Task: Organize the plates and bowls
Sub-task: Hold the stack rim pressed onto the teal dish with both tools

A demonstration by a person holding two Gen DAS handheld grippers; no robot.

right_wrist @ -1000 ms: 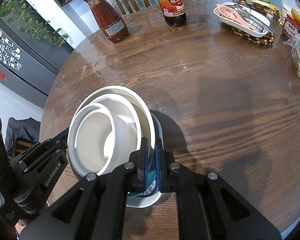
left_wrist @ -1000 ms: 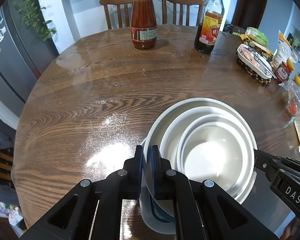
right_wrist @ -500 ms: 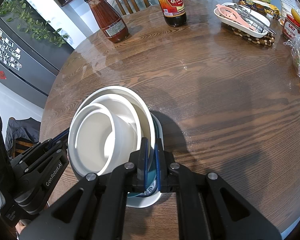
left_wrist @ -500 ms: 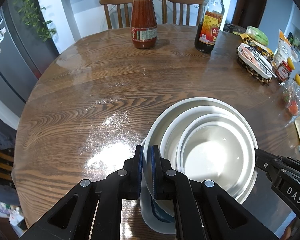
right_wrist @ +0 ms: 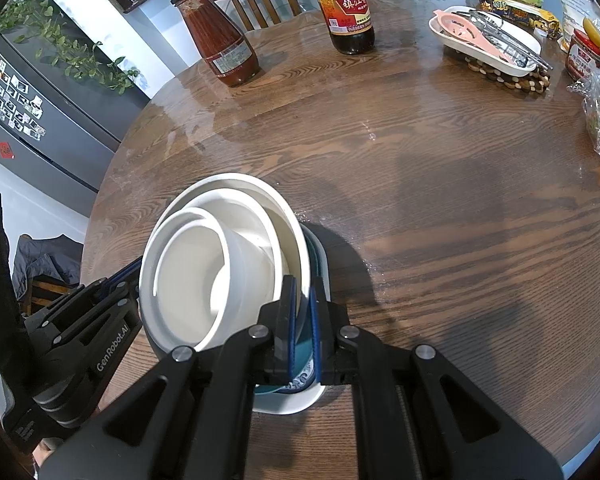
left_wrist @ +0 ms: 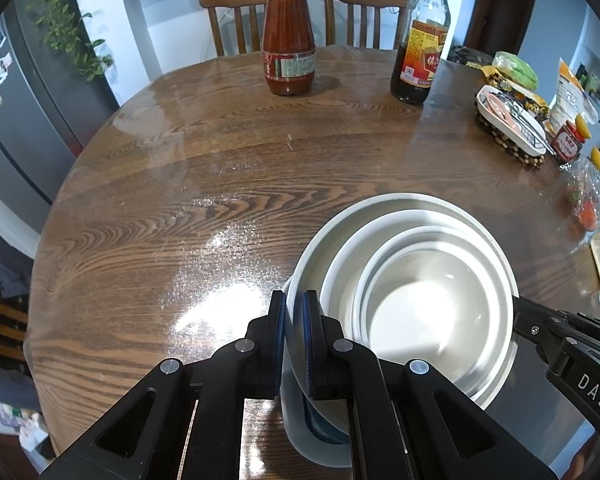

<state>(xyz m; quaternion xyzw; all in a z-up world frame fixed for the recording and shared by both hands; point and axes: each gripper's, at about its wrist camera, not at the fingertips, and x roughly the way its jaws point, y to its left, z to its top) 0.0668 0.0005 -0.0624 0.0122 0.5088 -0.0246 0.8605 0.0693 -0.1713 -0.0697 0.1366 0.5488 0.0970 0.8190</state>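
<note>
Resting near the close edge of the round wooden table is a nested stack of three white bowls, sitting over a teal-lined dish and a pale plate at the bottom. The left gripper is clamping the left rim of the stack, its blue-padded fingers drawn narrow with the outermost bowl's wall pinched between them. The right gripper is pinching the opposite side in the same manner, its fingers nearly together on the rim of the white bowl and the teal dish edge beneath. Each gripper is appearing at the margin of the other's view. Whether the stack is bearing on the table or is lifted clear cannot be told. Standing upright at the far side of the table are a red sauce jar and a dark vinegar bottle, well apart from the stack. A white tray of utensils is lying on a beaded mat toward the far right.
</note>
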